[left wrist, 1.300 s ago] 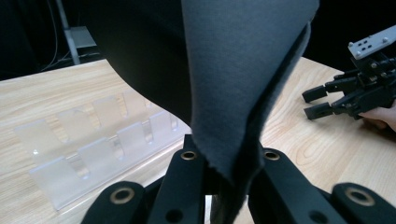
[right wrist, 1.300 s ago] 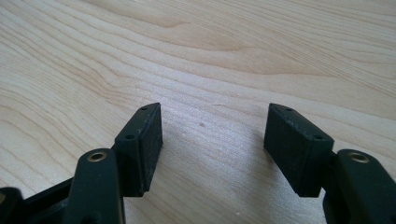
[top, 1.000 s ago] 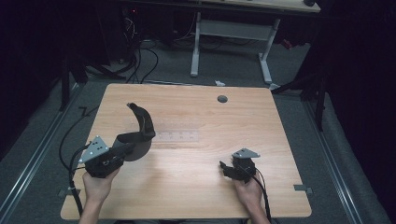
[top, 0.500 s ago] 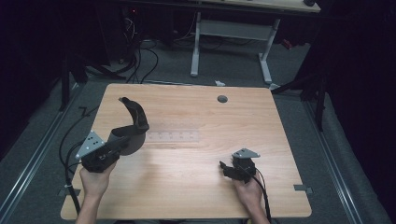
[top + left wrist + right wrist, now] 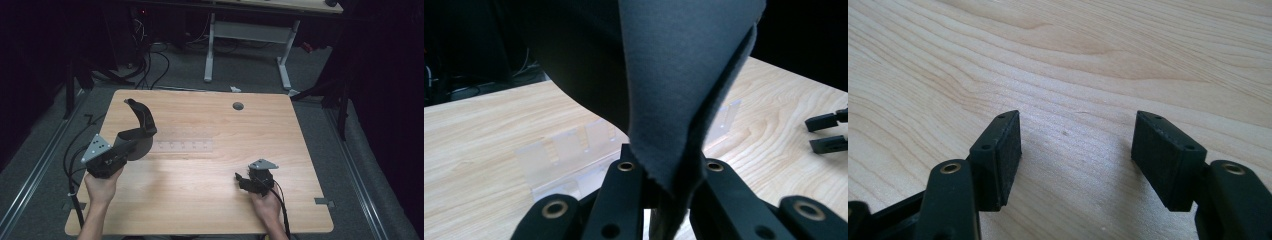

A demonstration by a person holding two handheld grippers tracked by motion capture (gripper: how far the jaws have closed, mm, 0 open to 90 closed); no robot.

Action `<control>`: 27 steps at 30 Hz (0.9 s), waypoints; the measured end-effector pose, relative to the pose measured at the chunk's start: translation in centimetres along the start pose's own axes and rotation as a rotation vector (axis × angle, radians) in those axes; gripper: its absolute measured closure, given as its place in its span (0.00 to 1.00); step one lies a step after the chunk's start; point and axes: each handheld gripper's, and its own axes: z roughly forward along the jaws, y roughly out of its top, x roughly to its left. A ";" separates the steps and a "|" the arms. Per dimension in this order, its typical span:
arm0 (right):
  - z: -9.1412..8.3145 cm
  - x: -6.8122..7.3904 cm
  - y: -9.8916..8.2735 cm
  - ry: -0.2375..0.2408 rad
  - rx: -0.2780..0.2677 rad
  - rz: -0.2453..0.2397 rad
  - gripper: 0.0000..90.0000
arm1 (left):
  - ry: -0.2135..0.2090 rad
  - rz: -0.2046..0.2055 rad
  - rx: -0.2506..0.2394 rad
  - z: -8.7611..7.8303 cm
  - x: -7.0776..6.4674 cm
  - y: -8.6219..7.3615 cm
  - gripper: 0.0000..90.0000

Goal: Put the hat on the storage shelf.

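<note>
The left tool was pinching a piece of dark grey cloth above the left part of the wooden surface. In the high view the cloth rose from the tool and curled away toward the far left corner, its end lifted off the wood. In the left gripper view the cloth hung folded between the two black jaws, which were pressed onto it from both sides, with its raw edge running down into the gap. A clear plastic strip with small divisions lay flat on the surface just beside the cloth, near the middle; in the left gripper view the same strip showed behind the cloth.

The right tool rested low over the near right part of the surface, well apart from the cloth. Its jaws were spread wide in the right gripper view, with bare wood grain between them. A small round hole sat in the surface near the far edge.
</note>
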 end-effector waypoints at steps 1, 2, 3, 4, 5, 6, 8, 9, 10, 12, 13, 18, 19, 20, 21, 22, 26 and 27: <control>0.0 0.0 0.0 0.000 0.000 0.001 0.41 | 0.004 0.003 0.003 0.0 0.1 0.1 0.96; 0.0 0.0 0.0 -0.001 0.000 0.000 0.41 | 0.007 0.002 -0.001 0.1 0.2 0.3 0.96; 0.0 0.0 0.0 0.000 0.001 0.001 0.41 | 0.010 0.004 0.002 0.1 0.2 0.4 0.96; 0.0 0.0 0.0 0.000 0.001 0.001 0.41 | 0.014 0.007 0.000 0.2 0.3 0.5 0.96; 0.0 0.0 0.0 0.000 0.001 0.001 0.41 | 0.018 0.009 -0.003 0.3 0.4 0.5 0.96; 0.0 0.0 0.0 0.000 0.001 0.002 0.41 | 0.019 0.009 -0.006 0.3 0.5 0.6 0.96; 0.0 0.0 0.0 0.000 0.000 0.000 0.41 | 0.028 0.007 -0.011 0.5 0.7 0.8 0.96; 0.0 0.0 0.0 0.000 -0.001 -0.002 0.41 | 0.030 0.005 -0.014 0.5 0.8 0.9 0.96; 0.0 0.0 0.0 0.000 0.000 0.000 0.41 | 0.033 0.005 -0.020 0.6 0.9 1.0 0.96; 0.0 0.0 0.0 0.000 -0.001 -0.002 0.41 | 0.039 0.012 -0.024 0.8 1.1 1.2 0.96; 0.0 0.0 0.0 0.000 0.000 0.000 0.41 | 0.045 0.016 -0.024 1.0 1.3 1.3 0.96; 0.0 0.0 0.0 0.000 0.000 0.000 0.41 | 0.077 0.044 -0.028 1.7 1.9 1.6 0.96; 0.0 0.0 0.0 0.000 -0.001 -0.002 0.41 | 0.088 0.044 -0.029 1.8 2.1 1.6 0.96; 0.0 0.0 0.0 0.000 0.000 0.000 0.41 | 0.095 0.045 -0.030 1.9 2.2 1.5 0.96; 0.0 0.0 0.0 0.000 0.000 0.000 0.41 | 0.104 0.050 -0.028 2.1 2.4 1.5 0.96; 0.0 0.0 0.0 0.000 0.000 0.000 0.41 | 0.109 0.053 -0.025 2.2 2.5 1.4 0.96; 0.0 0.0 0.0 0.000 0.000 0.000 0.41 | 0.129 0.073 -0.017 2.7 3.0 1.0 0.96; 0.0 0.0 0.0 0.000 -0.001 -0.002 0.41 | 0.134 0.073 -0.018 2.8 3.1 1.0 0.96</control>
